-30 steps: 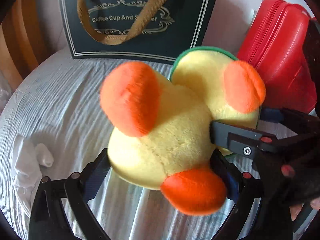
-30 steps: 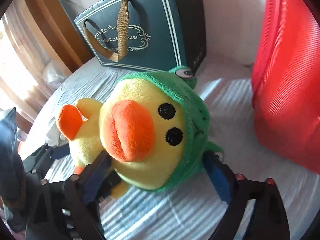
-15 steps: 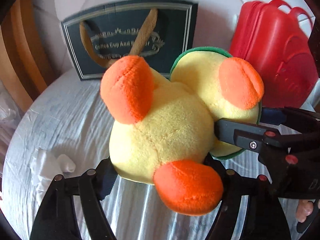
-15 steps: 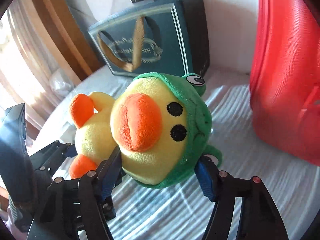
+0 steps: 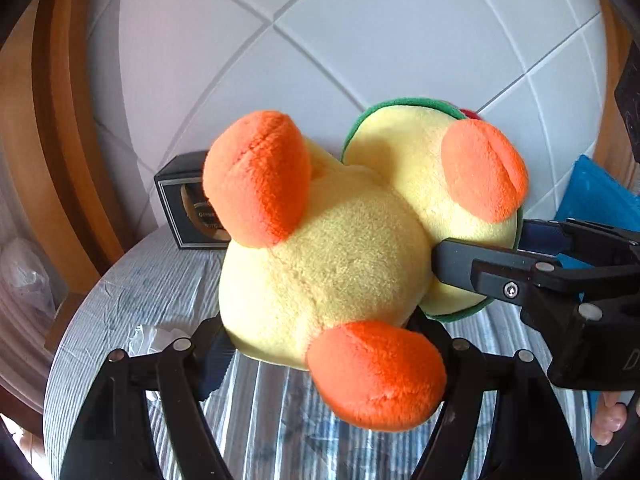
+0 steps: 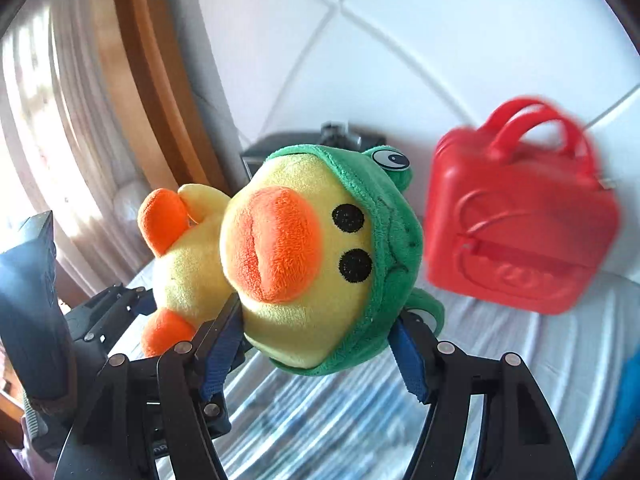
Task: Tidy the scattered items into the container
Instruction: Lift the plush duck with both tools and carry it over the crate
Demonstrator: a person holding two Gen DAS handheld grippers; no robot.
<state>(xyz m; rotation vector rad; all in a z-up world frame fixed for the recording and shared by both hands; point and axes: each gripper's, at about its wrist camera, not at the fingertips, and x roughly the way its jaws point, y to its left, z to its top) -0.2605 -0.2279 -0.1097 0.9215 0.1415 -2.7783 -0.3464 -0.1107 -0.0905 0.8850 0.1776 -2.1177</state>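
The left gripper (image 5: pixel 320 340) has its jaws closed on the yellow body of the plush duck (image 5: pixel 332 264), and the duck hangs in the air above the striped cloth (image 5: pixel 152 292). The right gripper (image 6: pixel 316 332) is clamped on the duck's green-hooded head. Behind the left gripper stands a dark gift bag (image 5: pixel 184 208). To the right of the right gripper stands the red case (image 6: pixel 516 232).

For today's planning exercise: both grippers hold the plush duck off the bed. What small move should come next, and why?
Probably carry the duck sideways toward the red case. The left gripper clamps its body and the right gripper its head, clear of the striped sheet. Whether the case is open cannot be seen.
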